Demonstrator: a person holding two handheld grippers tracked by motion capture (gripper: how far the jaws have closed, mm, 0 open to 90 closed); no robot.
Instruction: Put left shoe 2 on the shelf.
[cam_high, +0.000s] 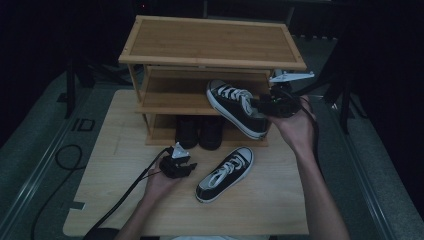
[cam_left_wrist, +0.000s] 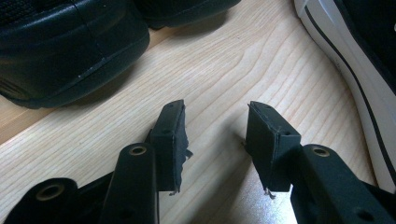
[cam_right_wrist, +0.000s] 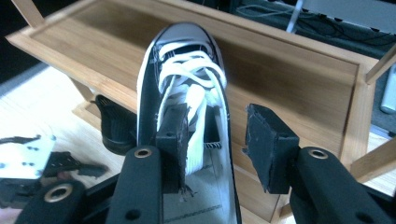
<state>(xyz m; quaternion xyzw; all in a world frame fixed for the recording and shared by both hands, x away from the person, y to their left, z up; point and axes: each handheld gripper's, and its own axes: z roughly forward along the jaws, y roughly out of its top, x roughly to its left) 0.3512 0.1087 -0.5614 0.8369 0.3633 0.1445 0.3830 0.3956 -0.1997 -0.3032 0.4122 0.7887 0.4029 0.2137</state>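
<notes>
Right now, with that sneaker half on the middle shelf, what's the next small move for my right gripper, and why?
Probably draw the right gripper back. Its jaws stand apart, one pad inside the sneaker, which lies tilted over the middle shelf edge; nudging it deeper first may be wise.

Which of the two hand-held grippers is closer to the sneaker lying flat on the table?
The left. The left hand-held gripper sits on the table just beside the sneaker on the table, jaws open and empty. The right hand-held gripper is up at the shelf, at the other sneaker.

One sneaker (cam_high: 235, 107) sits on the rack's middle shelf (cam_high: 170, 102), another sneaker (cam_high: 225, 173) on the table (cam_high: 115, 150).
</notes>
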